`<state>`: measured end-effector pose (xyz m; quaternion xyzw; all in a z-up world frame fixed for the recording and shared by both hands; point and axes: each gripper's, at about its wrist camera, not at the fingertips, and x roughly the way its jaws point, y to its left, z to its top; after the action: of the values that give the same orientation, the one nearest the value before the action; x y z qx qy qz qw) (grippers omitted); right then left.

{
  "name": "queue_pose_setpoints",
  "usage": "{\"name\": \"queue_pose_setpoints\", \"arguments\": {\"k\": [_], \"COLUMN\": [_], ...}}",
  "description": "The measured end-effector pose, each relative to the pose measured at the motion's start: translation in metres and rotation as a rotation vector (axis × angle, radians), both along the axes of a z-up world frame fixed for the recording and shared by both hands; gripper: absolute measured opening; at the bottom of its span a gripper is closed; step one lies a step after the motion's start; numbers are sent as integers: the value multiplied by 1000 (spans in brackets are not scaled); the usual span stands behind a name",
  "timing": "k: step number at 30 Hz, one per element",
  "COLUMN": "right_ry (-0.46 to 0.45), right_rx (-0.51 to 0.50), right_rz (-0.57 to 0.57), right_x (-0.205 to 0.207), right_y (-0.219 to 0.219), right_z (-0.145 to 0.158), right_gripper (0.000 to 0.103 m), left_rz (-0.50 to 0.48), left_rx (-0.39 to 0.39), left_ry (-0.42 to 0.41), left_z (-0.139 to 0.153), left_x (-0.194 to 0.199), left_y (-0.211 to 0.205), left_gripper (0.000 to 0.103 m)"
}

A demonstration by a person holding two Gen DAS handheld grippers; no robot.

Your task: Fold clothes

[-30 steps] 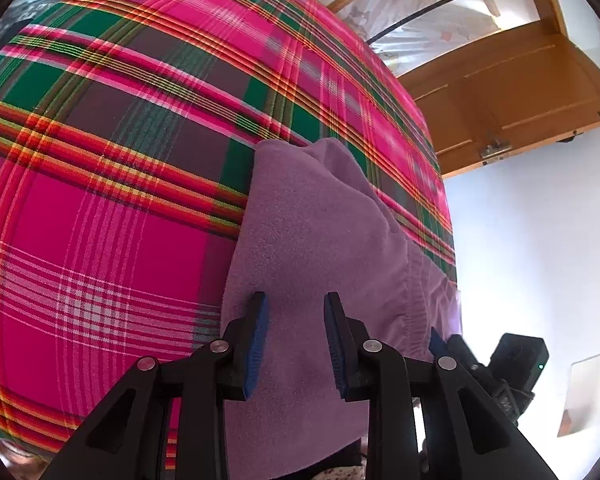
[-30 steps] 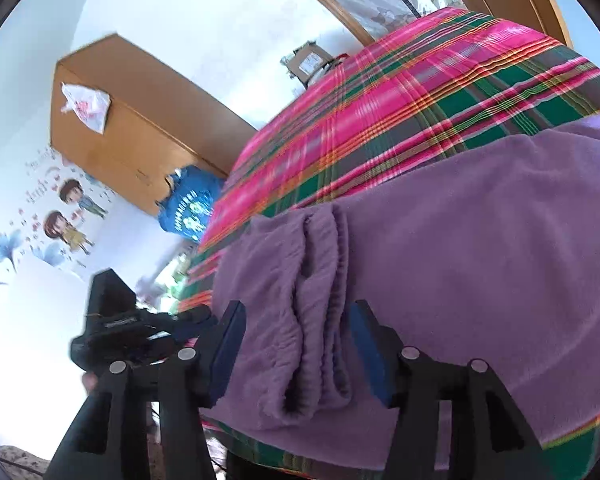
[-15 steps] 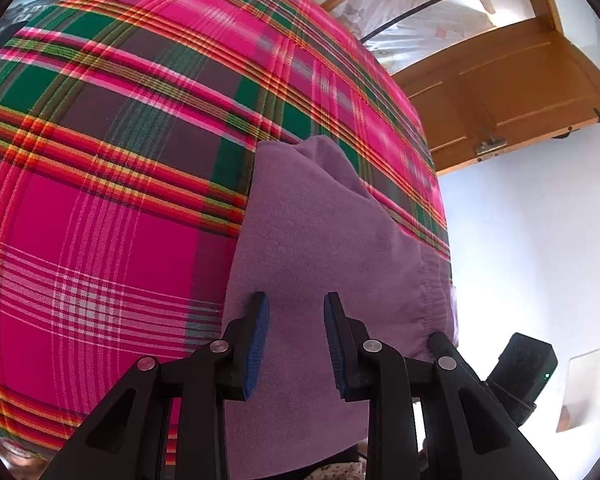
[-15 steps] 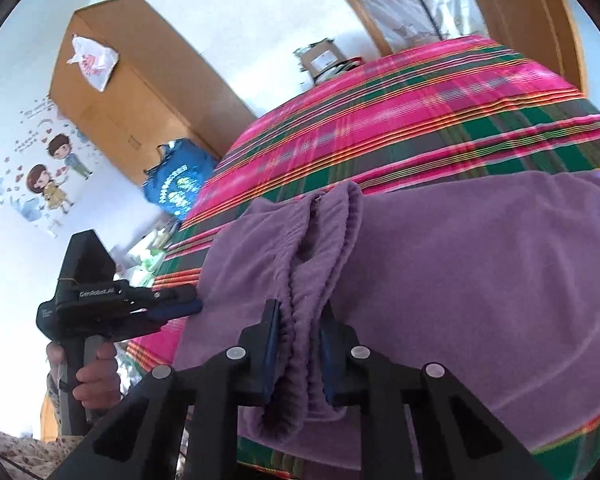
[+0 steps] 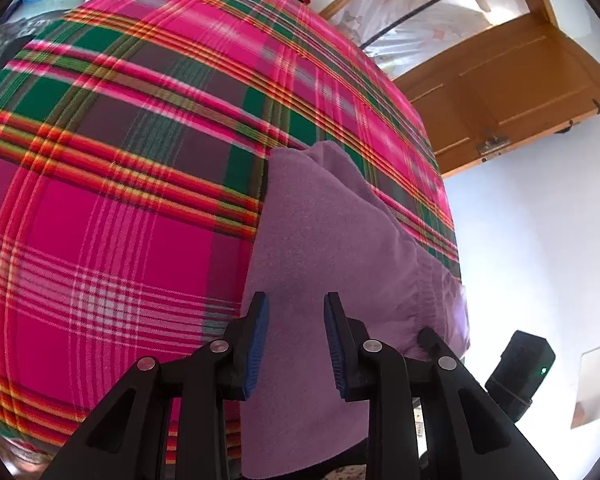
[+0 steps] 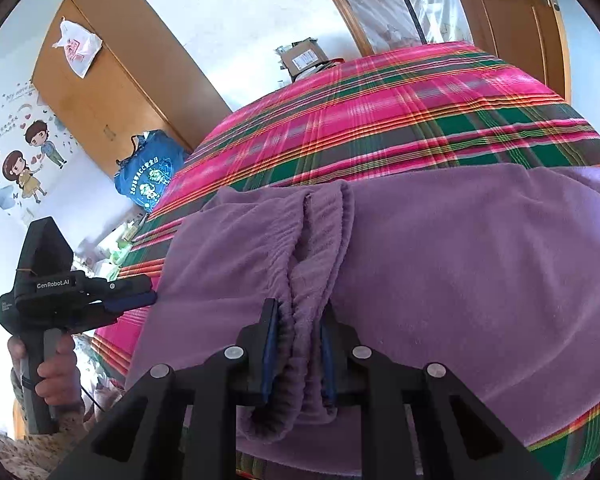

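Observation:
A purple fleece garment (image 5: 320, 220) lies at the near edge of a bed with a pink and green plaid cover (image 5: 120, 200). In the right wrist view its gathered elastic waistband (image 6: 312, 240) is bunched into a ridge. My right gripper (image 6: 298, 312) has that ridge pinched between its pads, while its jaws are opening slightly. My left gripper (image 5: 296, 308) hovers over the garment's other end, jaws apart, with cloth seen below the gap and nothing pinched. It also shows as the left gripper (image 6: 140, 300) beside the garment's left edge, held by a hand (image 6: 56, 376).
A wooden wardrobe (image 6: 120, 72) and a blue bag (image 6: 148, 172) stand beyond the bed's left side. A cardboard box (image 6: 304, 56) sits at the bed's far end. A wooden door (image 5: 520, 92) is on the right. The plaid cover (image 6: 380, 112) stretches away behind the garment.
My right gripper went from wide open around the bunched waistband to clamped on it, and the view tilted a little. The left gripper stayed where it was.

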<state>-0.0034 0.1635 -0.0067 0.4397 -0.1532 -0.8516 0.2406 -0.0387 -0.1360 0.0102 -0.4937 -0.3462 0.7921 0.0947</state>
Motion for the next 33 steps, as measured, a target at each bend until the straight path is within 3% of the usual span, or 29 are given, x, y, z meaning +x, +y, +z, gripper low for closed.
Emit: {"name": "queue_pose_setpoints", "arguments": {"k": [7, 10, 16, 22, 25, 33], "right_ry": [-38, 10, 242, 269, 298, 327], "right_rx": [-8, 48, 96, 206, 280, 356], "right_rz": [-30, -37, -17, 134, 149, 147], "right_x": [-3, 2, 32, 54, 64, 75], "right_y": [4, 1, -9, -40, -41, -38], "right_z": [-9, 1, 31, 12, 5, 3], "right_gripper": [27, 29, 29, 28, 23, 24], "left_rz": [26, 30, 21, 24, 19, 1], "left_rx": [-12, -11, -4, 5, 4, 24], "left_ry": [-12, -16, -24, -31, -35, -42], "left_z": [-5, -8, -10, -12, -14, -20], "left_x": [4, 6, 5, 5, 6, 11], "left_y": [-6, -7, -5, -5, -3, 2], "left_gripper": [29, 29, 29, 29, 29, 29]}}
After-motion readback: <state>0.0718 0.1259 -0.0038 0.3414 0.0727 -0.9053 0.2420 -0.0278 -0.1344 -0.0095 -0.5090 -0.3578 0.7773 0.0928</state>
